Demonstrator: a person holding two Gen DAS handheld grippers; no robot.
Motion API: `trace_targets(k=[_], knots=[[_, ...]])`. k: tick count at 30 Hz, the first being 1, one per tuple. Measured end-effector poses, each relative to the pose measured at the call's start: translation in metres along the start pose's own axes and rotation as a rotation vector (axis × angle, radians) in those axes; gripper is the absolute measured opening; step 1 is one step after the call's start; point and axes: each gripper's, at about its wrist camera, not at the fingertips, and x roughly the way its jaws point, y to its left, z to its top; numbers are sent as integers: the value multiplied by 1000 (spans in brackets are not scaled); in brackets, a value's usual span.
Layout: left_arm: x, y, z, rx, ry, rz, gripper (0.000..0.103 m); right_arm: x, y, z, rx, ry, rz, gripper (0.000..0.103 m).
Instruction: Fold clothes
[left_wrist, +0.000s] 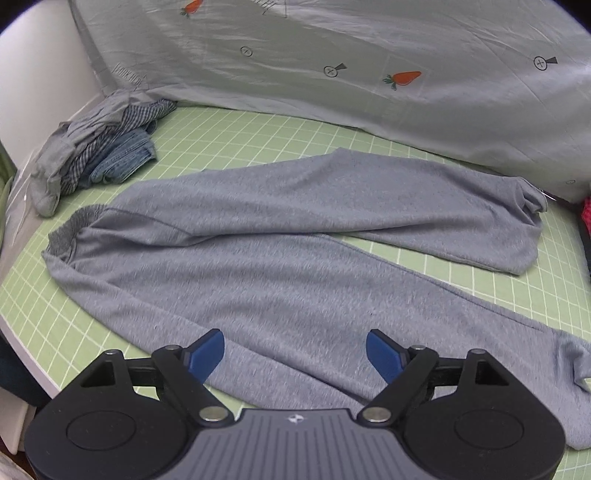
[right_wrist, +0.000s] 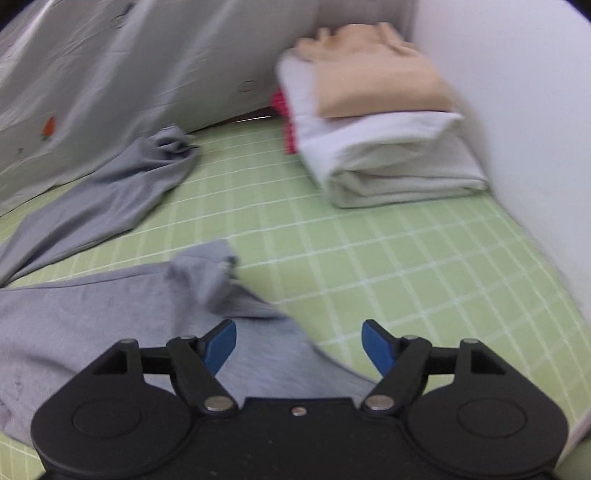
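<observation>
Right wrist view blurs the folded stack (right_wrist: 388, 147); red item mostly hidden.

Home laundry corner: beyond your tongs, a carrot-print bedsheet (left_wrist: 332, 74) backs a green gridded mat (right_wrist: 406, 277); folded linens (right_wrist: 388, 147) stacked ahead-right.

Grey jersey trousers (left_wrist: 280, 266) lie flat and spread on the green gridded counter (left_wrist: 258, 133), elastic waistband at left, both legs splayed rightward, cuffs bunched.
</observation>
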Motion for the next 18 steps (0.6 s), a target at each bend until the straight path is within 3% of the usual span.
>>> trace_targets(k=[6, 12, 13, 14, 16, 18], knots=[[8, -13, 11, 16, 4, -14, 86, 15, 21, 19, -36, -4, 99, 83], [26, -24, 27, 15, 28, -27, 86, 53, 32, 43, -103, 73, 170, 79], [29, -26, 30, 17, 28, -27, 86, 61, 32, 48, -106, 94, 199, 65], [31, -28, 34, 19, 28, -27, 86, 69, 32, 55, -110, 118, 228, 35], [35, -32, 43, 17, 19, -21, 86, 83, 36, 72, -134, 129, 245, 4], [40, -35, 51, 7, 14, -15, 86, 89, 37, 93, -142, 61, 230, 4]])
